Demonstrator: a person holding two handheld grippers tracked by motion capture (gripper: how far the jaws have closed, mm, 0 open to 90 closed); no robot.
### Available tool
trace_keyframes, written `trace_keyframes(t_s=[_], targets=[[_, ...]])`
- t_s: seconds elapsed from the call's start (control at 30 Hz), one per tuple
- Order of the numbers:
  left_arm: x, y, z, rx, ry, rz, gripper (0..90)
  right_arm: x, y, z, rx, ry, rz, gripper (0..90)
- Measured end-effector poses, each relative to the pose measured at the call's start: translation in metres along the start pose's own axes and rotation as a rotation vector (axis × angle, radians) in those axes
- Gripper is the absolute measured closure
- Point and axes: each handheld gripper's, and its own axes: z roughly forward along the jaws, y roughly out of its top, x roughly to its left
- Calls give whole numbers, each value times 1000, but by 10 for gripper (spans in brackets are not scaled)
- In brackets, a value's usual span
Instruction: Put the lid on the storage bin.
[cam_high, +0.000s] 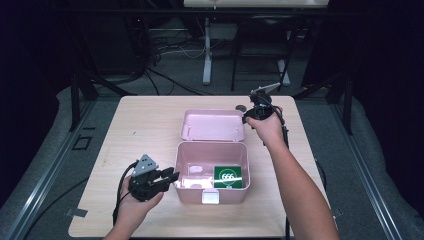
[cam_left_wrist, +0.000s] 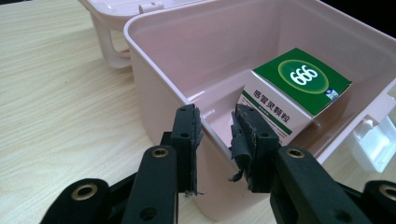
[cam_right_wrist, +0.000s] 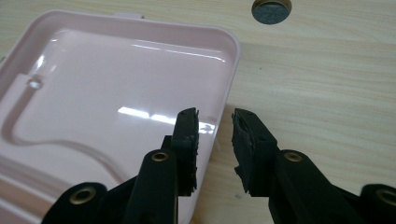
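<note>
Pink plastic makes up the open box near the tabletop's front edge, and the left gripper sits at its left wall with jaws parted, straddling that wall's rim without clamping it. Inside, toward the box's right side, lies a green and white carton, likely light and easily crushed, best taken across its flat faces. Farther right, the right gripper hovers with jaws apart over the right edge of the flipped-back lid, a stiff, glossy, probably slippery shell best pinched at its rim.
</note>
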Motion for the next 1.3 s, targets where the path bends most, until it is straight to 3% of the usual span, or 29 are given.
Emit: trace_keyframes(t_s=[0.37, 0.6, 1.0, 1.3], targets=[[-1, -1, 0, -10, 3, 13, 699, 1, 12, 26, 38, -57, 20, 743], [-1, -1, 0, -9, 1, 13, 699, -1, 13, 39, 54, -67, 51, 763], [0, -1, 1, -14, 2, 9, 700, 5, 13, 40, 69, -91, 69, 844], [-1, -1, 1, -15, 7, 7, 702, 6, 14, 34, 32, -86, 75, 857]])
